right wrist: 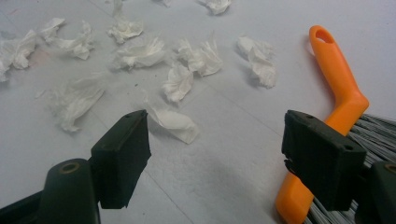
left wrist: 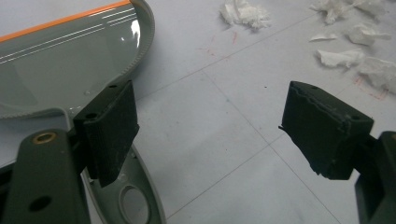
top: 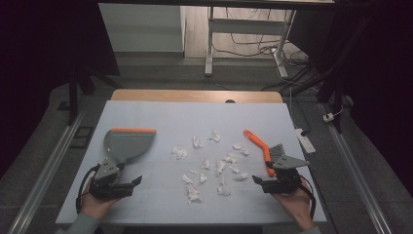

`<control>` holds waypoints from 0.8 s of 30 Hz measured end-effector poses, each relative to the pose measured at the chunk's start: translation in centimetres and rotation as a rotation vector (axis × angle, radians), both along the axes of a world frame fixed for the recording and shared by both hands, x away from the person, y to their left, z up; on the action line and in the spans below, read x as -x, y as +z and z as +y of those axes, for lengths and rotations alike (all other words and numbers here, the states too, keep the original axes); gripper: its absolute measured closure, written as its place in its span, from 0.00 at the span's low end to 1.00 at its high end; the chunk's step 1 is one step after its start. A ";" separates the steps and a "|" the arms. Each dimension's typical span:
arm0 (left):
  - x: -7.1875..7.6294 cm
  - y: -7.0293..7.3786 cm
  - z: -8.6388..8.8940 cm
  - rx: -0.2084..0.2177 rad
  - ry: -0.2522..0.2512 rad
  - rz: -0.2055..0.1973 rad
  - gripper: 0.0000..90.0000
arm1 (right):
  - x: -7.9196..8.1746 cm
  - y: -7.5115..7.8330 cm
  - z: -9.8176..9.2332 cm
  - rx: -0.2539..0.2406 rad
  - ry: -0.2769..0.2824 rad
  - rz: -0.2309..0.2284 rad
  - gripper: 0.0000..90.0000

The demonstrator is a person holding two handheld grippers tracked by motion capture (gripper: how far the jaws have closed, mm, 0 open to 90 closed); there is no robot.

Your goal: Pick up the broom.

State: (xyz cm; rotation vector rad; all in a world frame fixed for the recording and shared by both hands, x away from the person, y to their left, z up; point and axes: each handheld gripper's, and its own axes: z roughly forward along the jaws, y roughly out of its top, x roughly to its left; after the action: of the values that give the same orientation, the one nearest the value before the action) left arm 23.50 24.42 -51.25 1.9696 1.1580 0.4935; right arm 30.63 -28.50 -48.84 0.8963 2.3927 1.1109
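At about eight o'clock on the worktop (top: 146, 112) your left gripper (top: 127, 184) rests low with its jaws spread wide and nothing between them — in the left gripper view one jaw sits over the handle end of the grey dustpan (top: 124, 145), whose hanging hole shows just below it. The dustpan lies flat with its orange lip turned toward twelve o'clock, its handle pointing back toward your left hand (top: 95, 204), which looks like a layout meant to let you pick it up without reaching across. Through the centre, from roughly nine to three o'clock, the torn paper scraps (top: 221, 166) are scattered loosely and well apart from both tools, so they would likely need gathering before any scooping. At about four o'clock the orange-handled brush (top: 265, 151) lies with its handle angled toward eleven o'clock and its grey bristles nearest you. Your right gripper (top: 260, 181) sits just beside it, jaws also wide and empty — the right gripper view puts one jaw in front of the handle's lower part, not yet closed on it.
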 end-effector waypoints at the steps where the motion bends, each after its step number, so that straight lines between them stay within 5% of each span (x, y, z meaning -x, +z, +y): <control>1: -0.1 0.0 0.0 -0.001 -0.002 0.002 0.22 | 0.0 0.0 0.0 0.003 0.002 0.000 0.26; 19: -0.2 0.1 -0.2 -0.004 -0.008 -0.005 0.22 | -0.1 0.3 0.5 0.017 -0.009 0.024 0.26; 24: -0.3 0.1 -0.3 -0.010 -0.017 -0.012 0.22 | -0.7 1.7 0.8 0.041 -0.014 0.020 0.26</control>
State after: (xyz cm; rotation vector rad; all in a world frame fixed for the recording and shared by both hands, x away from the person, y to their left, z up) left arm 23.84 24.10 -51.20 1.9809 1.1324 0.5026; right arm 31.29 -27.71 -47.17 0.9134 2.4123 1.0484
